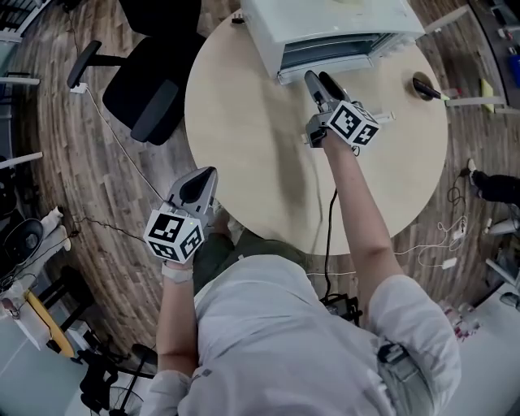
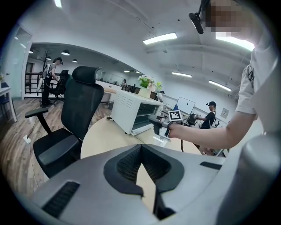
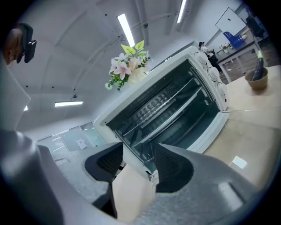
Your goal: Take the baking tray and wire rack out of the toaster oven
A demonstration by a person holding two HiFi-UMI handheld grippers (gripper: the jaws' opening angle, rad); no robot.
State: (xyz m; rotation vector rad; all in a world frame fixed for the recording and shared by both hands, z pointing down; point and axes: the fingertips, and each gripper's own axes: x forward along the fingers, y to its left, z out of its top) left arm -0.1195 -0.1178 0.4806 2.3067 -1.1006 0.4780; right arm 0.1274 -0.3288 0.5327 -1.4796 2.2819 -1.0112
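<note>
- Oven (image 1: 325, 20): one, white, on the far part of the round table (image 1: 260, 154). Its mouth faces the person, its door (image 1: 325, 50) is dropped open, and its long axis runs side to side.
- Rack (image 3: 154, 104): one, inside the oven on an upper level. It lies flat, with its long axis across the mouth.
- Tray (image 3: 175, 115): one, inside the oven just under the rack. Only its bright front edge shows, running parallel to the rack; the rest is too dark to tell.
- Right gripper (image 1: 318, 79): just in front of the oven's open door, pointing into the mouth. Its jaws stand apart and its pads (image 3: 104, 165) touch nothing; a corner of the door shows in the gap behind them.
- Left gripper (image 1: 210, 174): well apart from the oven, at the table's near edge, pointing toward the oven. Its jaw tips meet and hold nothing.
- Flowers (image 3: 129, 63): one bunch, on top of the oven.
- Pot (image 1: 422, 84): one, small, on the table to the right of the oven.
- Chair (image 1: 150, 89): one, black, on the floor to the left of the oven.
</note>
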